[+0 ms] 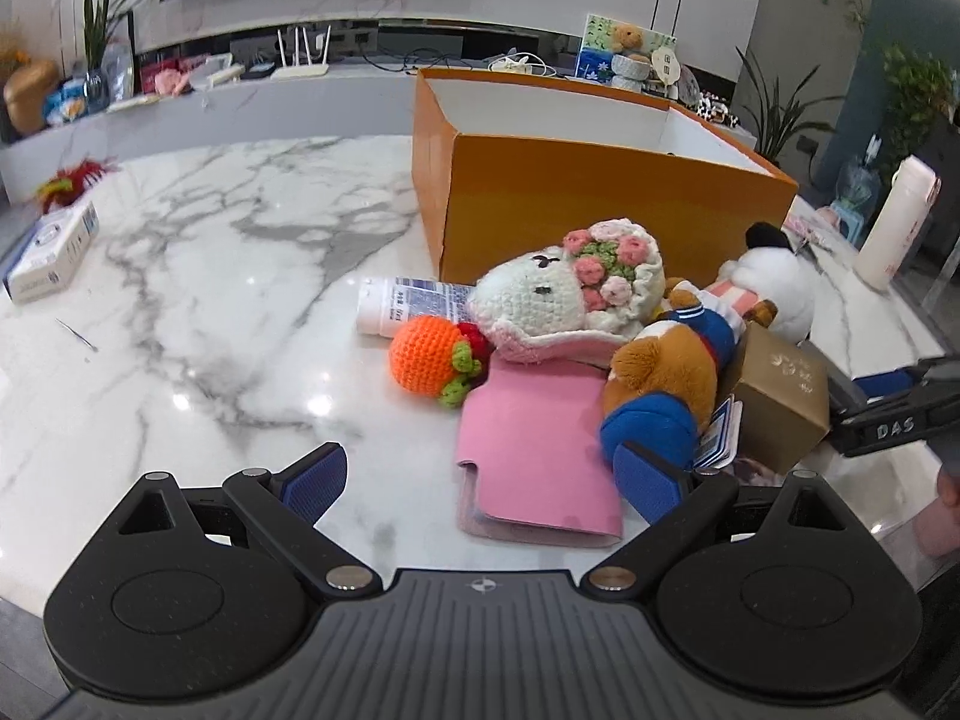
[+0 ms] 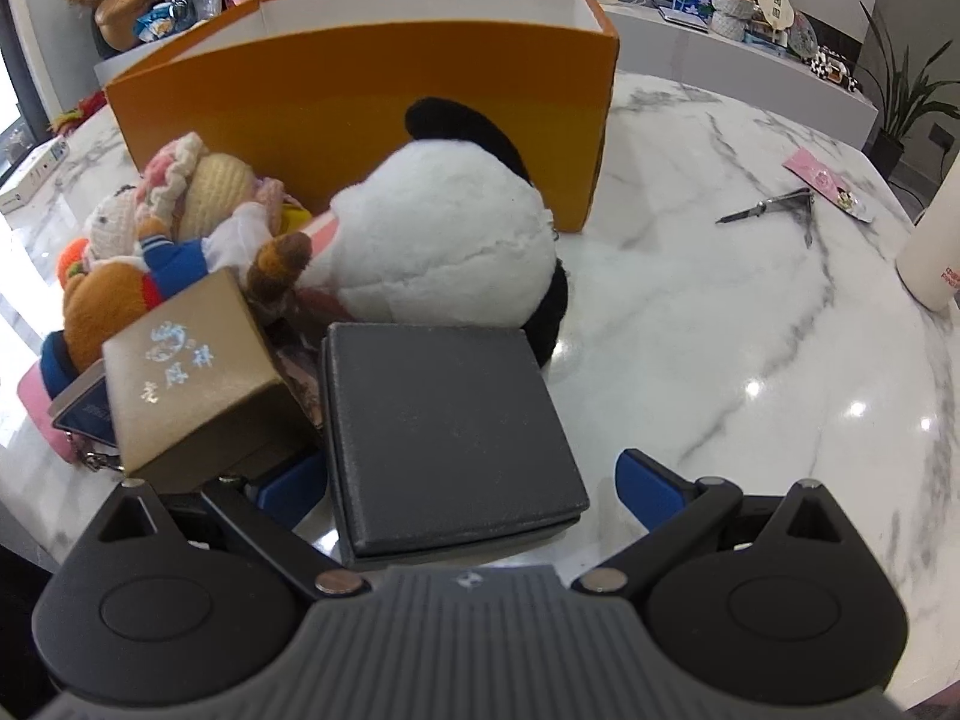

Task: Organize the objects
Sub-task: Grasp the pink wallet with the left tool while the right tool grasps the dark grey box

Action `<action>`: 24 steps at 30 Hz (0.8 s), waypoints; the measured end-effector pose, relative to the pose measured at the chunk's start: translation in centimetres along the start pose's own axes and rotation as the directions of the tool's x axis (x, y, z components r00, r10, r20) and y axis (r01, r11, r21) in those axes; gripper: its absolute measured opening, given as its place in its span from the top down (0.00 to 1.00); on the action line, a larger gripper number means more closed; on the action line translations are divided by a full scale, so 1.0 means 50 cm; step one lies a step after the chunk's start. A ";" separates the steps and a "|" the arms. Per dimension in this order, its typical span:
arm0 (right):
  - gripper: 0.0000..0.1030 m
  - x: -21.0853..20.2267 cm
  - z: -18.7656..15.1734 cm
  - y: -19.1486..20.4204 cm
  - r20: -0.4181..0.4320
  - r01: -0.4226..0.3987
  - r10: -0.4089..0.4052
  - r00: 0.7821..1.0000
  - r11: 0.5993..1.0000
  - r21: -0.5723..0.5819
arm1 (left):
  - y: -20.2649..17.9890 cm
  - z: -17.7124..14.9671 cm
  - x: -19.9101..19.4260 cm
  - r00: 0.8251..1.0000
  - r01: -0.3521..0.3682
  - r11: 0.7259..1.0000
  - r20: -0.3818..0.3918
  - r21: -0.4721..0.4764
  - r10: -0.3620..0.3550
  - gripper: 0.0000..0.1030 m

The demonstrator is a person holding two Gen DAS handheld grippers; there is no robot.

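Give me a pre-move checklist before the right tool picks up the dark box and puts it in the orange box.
1. Right tool open: ok, jaws spread wide.
2. Dark box between the fingers: ok, though neither pad touches it yet.
3. Dark box free of neighbours: not ok, the gold box sits against its left side and the white plush at its far edge.
4. Orange box open on top: ok.
5. Room inside the orange box: cannot tell, its floor is hidden.
6. Left tool out of the way: ok, open over the pink case, holding nothing.
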State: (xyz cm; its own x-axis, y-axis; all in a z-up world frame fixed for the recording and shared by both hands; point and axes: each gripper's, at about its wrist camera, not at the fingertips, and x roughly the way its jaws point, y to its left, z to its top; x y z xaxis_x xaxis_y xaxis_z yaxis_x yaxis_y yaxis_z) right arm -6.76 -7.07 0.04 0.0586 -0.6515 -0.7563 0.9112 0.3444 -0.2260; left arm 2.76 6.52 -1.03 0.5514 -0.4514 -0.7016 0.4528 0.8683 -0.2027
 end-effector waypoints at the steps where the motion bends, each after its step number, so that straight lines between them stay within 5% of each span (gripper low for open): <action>1: 0.01 0.000 0.000 0.000 0.002 -0.001 0.001 1.000 1.000 -0.001 | -0.002 0.001 0.002 1.000 0.020 1.000 -0.007 -0.001 -0.020 0.00; 7: 0.01 0.008 0.000 -0.010 -0.005 -0.006 0.006 1.000 1.000 0.022 | -0.068 -0.014 0.027 0.996 0.084 0.980 -0.055 0.182 -0.075 0.00; 13: 0.01 0.012 -0.001 -0.010 -0.012 0.003 -0.002 1.000 1.000 0.020 | -0.136 -0.050 0.077 0.996 0.000 0.895 -0.076 0.445 0.038 0.00; 15: 0.01 0.012 -0.002 -0.013 -0.014 -0.001 0.001 1.000 1.000 0.027 | -0.135 -0.053 0.087 0.995 -0.012 0.885 -0.078 0.466 0.054 0.00; 24: 0.01 0.014 -0.002 -0.015 -0.021 -0.010 0.011 1.000 0.999 0.041 | -0.081 -0.021 0.115 0.993 0.011 0.924 -0.114 0.382 0.035 0.00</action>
State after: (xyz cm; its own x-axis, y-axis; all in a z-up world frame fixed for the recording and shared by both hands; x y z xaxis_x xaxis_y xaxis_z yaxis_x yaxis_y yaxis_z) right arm -7.42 -7.71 -0.35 0.0598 -0.6334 -0.7715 0.9266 0.3226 -0.1930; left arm 3.35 0.65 -4.96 0.4834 -0.3938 -0.7818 0.6921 0.7187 0.0660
